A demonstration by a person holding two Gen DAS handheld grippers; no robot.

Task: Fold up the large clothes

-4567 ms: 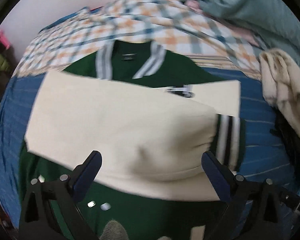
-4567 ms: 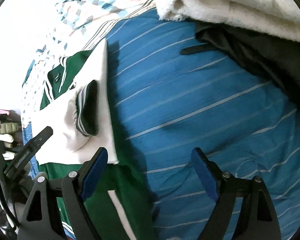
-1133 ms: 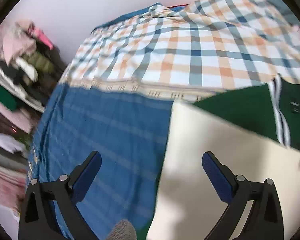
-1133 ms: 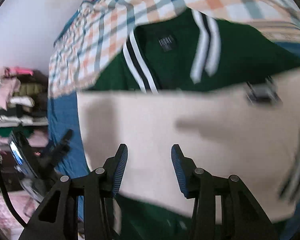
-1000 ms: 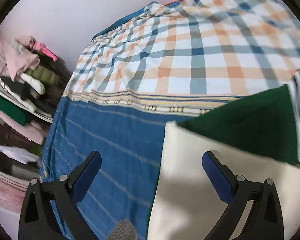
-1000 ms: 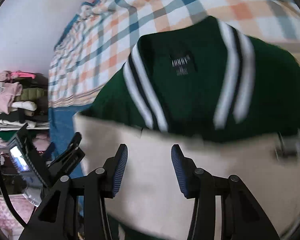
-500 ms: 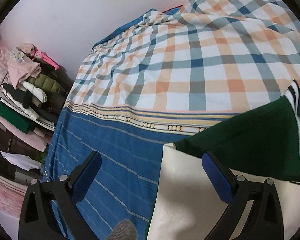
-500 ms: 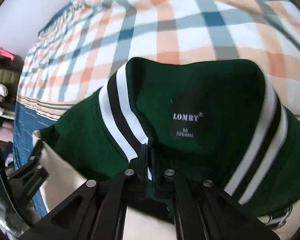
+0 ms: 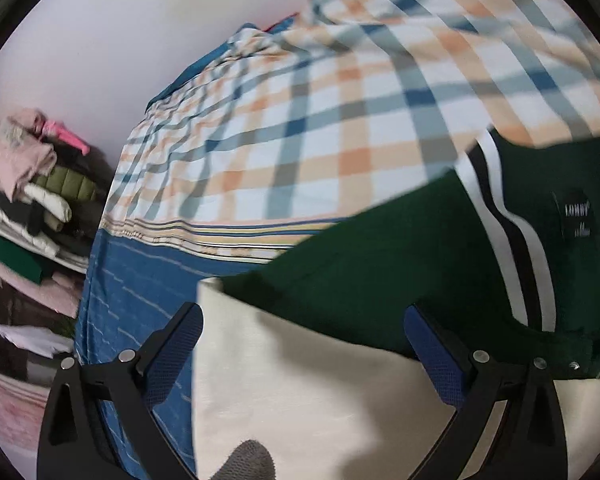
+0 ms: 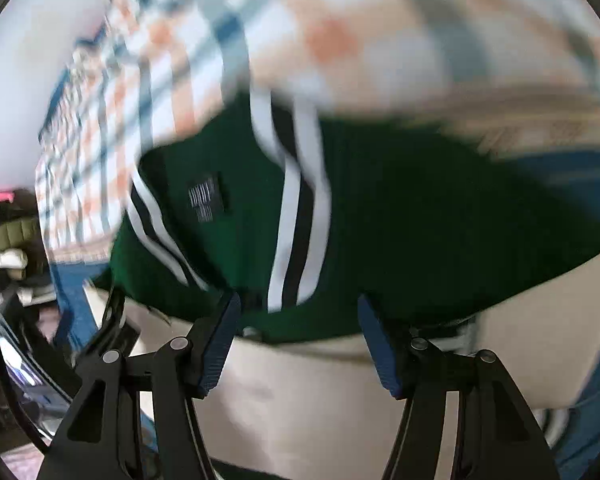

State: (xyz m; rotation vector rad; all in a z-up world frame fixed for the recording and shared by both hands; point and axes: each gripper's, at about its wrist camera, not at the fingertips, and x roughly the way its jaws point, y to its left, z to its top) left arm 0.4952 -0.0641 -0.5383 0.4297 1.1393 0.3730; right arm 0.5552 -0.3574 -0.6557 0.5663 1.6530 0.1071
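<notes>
the green jacket (image 9: 380, 264) lay flat on the bed (image 9: 140, 300), collar (image 10: 296, 216) up near the checked blanket (image 9: 320, 120), cream sleeves (image 9: 320, 392) folded across its body; half a second before, the right tongs (image 10: 298, 340) were pinched shut right at the collar; now their jaws were opening again with nothing clamped, only green cloth and the sleeve lying under the gap; so that pinch looked finished, probably a small tug to straighten the collar; the left tongs (image 9: 302, 352) were wide open and empty, hovering over the sleeve's corner where it met the blue sheet, and had slid in closer to the collar than a second earlier; my guess is the next fold was the bottom half up.
</notes>
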